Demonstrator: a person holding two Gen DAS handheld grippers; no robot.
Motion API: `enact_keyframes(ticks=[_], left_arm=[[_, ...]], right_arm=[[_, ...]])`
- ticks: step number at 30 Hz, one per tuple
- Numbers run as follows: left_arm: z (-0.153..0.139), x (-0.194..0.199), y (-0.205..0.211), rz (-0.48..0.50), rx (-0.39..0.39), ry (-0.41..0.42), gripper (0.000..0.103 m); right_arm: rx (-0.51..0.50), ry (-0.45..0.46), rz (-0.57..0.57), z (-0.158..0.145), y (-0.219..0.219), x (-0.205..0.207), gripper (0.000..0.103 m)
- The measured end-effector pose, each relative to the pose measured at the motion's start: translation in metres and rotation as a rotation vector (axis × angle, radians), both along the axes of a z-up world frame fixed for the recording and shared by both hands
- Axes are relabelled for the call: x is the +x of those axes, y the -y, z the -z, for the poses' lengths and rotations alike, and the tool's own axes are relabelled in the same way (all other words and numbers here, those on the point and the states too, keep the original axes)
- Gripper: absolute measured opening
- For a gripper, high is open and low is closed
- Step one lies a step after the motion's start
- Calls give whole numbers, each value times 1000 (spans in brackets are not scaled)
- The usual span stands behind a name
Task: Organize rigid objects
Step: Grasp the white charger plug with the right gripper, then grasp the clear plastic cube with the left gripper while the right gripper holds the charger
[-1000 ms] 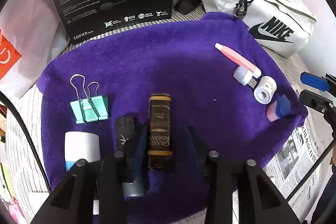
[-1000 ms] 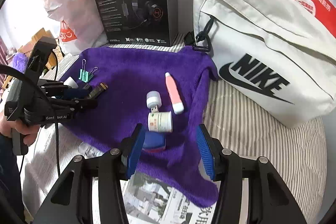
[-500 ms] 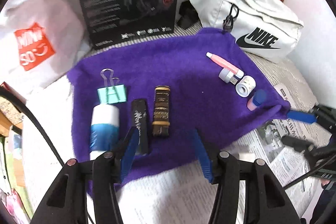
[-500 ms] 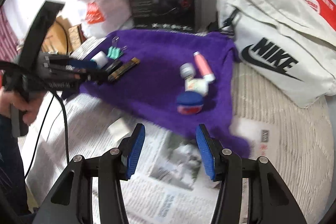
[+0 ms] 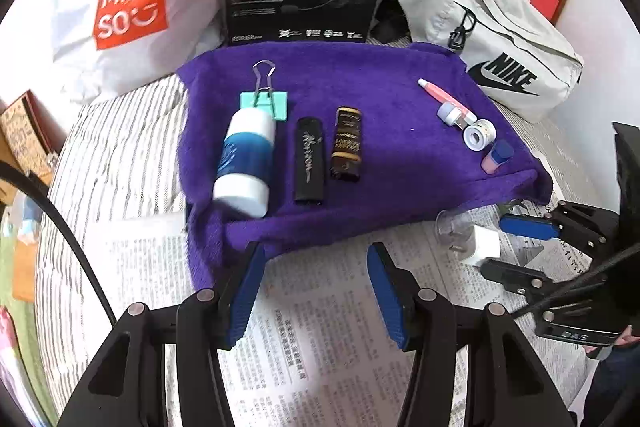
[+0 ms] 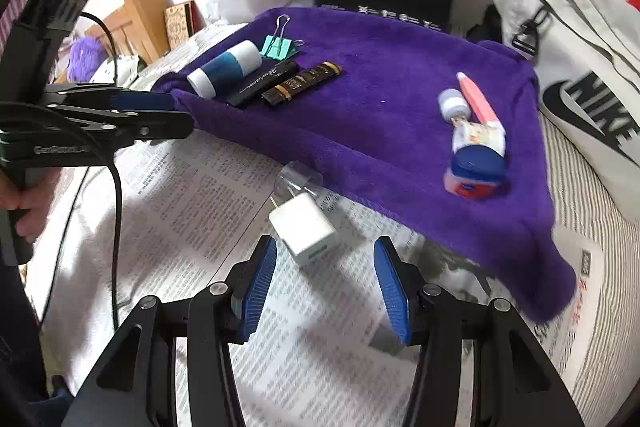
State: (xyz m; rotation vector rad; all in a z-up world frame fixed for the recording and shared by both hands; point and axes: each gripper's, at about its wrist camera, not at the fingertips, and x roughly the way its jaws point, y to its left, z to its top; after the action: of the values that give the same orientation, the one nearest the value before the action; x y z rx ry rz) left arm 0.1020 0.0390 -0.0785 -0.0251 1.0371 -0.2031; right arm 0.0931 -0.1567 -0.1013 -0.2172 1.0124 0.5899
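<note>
Having released the gold-banded dark brown lighter onto the purple towel, we are holding our left gripper unclenched and empty, while our right gripper, jaws apart, is closing in on the white plastic charger cube.

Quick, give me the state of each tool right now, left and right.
Left tool: open, empty, over the newspaper.
Right tool: open, holding nothing; the white charger lies just ahead of its fingertips, untouched.

My ribbed blue pads hang over matt printed newspaper; the purple towel looks plush, the white charger smooth plastic.
</note>
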Motion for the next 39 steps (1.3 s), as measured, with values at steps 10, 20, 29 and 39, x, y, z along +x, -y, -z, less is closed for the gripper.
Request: enact_keyframes(ticks=[10,20,29,39], left_arm=[[3,-10,-4,1,-16,-6,52],[9,-14,12,35,-16,-18,55],[11,-14,52,109,-28,-22,55],[16,-4,92,158,-48,-22,53]], right_arm=[[-31,23,-65,7,-23,8,35],[-39,6,12,-1,14,-11,35],[-47,5,174,-1,63,-15,35],[-22,31,359,4,110,-19,35]])
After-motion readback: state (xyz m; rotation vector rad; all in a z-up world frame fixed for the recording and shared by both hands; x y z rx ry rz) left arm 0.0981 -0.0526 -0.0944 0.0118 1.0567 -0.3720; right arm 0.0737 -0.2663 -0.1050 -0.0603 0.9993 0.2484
